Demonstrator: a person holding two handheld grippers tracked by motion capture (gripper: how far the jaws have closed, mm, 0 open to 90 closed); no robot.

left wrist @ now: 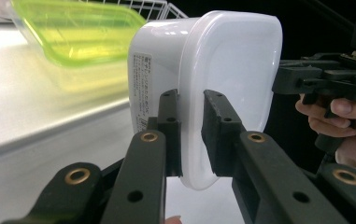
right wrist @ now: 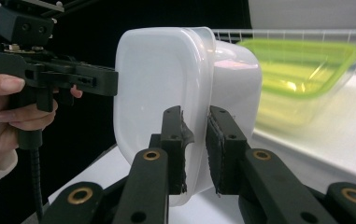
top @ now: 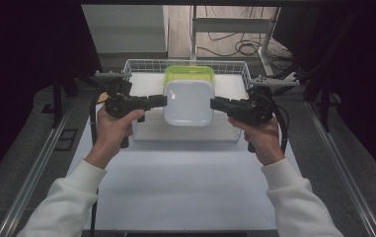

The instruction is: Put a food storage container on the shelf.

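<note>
Two tongs held one white container [top: 188, 101] up above the worktop [top: 185, 182], just in front of the wire basket [top: 141, 64]. Inside that basket, behind the container, sat a green-lidded box [top: 189, 73]. At the container's left rim, the left tongs [top: 164, 100] were clamped narrowly on its lip; at its right rim, the right tongs [top: 213, 104] pinched the same lip.

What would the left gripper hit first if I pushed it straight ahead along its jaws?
The left gripper is already clamped on the rim of the white container, so that rim comes first. Beyond it, roughly in line, sits the right gripper.
</note>
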